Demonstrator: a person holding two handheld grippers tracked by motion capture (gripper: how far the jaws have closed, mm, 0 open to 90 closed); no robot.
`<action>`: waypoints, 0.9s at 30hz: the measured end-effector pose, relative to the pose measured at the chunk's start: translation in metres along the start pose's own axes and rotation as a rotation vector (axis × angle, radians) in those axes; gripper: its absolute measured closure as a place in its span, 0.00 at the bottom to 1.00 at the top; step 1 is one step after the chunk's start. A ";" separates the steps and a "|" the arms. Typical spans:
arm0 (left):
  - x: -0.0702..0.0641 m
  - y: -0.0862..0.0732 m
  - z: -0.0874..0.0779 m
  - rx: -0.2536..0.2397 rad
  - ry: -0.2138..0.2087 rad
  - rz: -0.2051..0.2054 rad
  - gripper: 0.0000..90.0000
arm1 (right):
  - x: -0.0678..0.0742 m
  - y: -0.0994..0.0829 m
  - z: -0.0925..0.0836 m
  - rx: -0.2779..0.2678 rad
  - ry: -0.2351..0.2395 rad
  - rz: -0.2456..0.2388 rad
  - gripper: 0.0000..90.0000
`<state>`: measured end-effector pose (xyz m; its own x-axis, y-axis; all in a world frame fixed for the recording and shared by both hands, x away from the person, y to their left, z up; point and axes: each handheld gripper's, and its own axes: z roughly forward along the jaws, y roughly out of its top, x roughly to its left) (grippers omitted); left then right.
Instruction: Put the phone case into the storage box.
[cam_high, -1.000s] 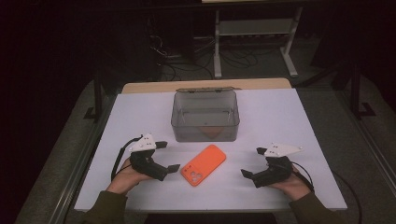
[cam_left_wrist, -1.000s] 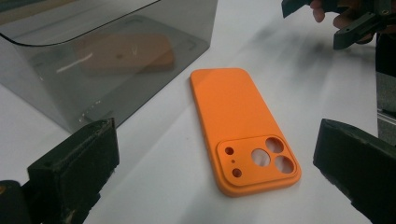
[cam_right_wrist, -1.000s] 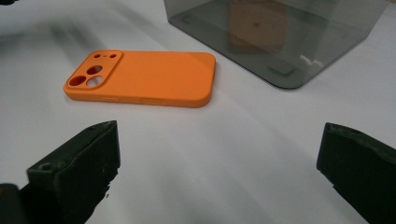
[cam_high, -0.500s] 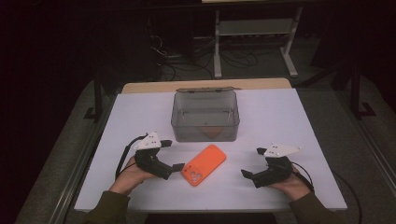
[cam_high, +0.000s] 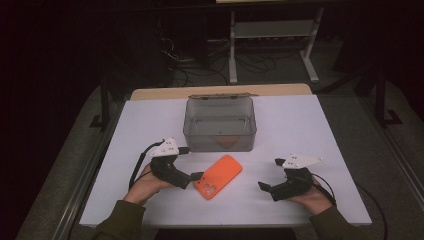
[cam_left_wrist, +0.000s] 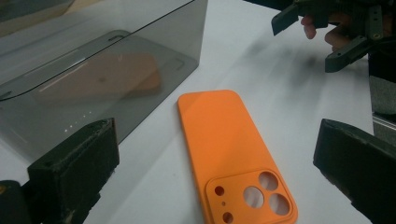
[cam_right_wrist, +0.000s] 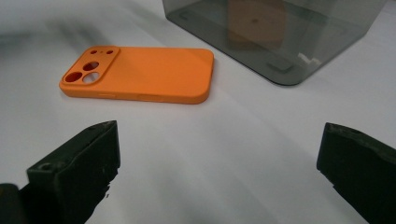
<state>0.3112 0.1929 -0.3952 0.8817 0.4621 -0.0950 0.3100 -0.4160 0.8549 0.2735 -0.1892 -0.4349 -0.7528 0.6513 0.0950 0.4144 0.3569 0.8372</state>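
Note:
An orange phone case (cam_high: 218, 176) lies back up on the white table (cam_high: 300, 125), just in front of a clear grey box (cam_high: 220, 125). My left gripper (cam_high: 190, 163) is open, its jaws on either side of the case's camera end without touching it. In the left gripper view the case (cam_left_wrist: 229, 144) lies between the wide-apart jaws of my left gripper (cam_left_wrist: 219, 154), with the box (cam_left_wrist: 93, 70) to the left. My right gripper (cam_high: 271, 174) is open and holds nothing, a short way right of the case. Its own view shows the case (cam_right_wrist: 144, 74) and box (cam_right_wrist: 289, 32) ahead of my right gripper (cam_right_wrist: 219, 149).
The box holds an orange glint of reflection low in its front wall (cam_high: 226, 141). A metal shelf frame (cam_high: 270, 35) and cables (cam_high: 195, 65) are on the floor behind the table. The other hand's gripper (cam_left_wrist: 327, 28) shows far off in the left gripper view.
My left gripper has slid right toward the phone case until its jaws flank the case's camera end. The right gripper and the case have stayed put.

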 end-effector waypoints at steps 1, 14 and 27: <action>0.000 0.000 0.000 0.000 0.000 0.000 0.00 | 0.000 0.000 0.000 0.000 0.000 0.000 0.00; -0.002 0.010 0.013 -0.004 -0.007 0.004 0.00 | 0.000 0.000 0.001 0.001 0.002 -0.002 0.00; -0.005 0.019 0.025 -0.011 -0.012 0.019 0.00 | 0.000 0.000 0.001 0.002 0.002 0.002 0.00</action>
<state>0.3219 0.1633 -0.3914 0.8915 0.4451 -0.0849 0.2898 -0.4160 0.8620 0.2740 -0.1891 -0.4357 -0.7529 0.6508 0.0977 0.4172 0.3572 0.8357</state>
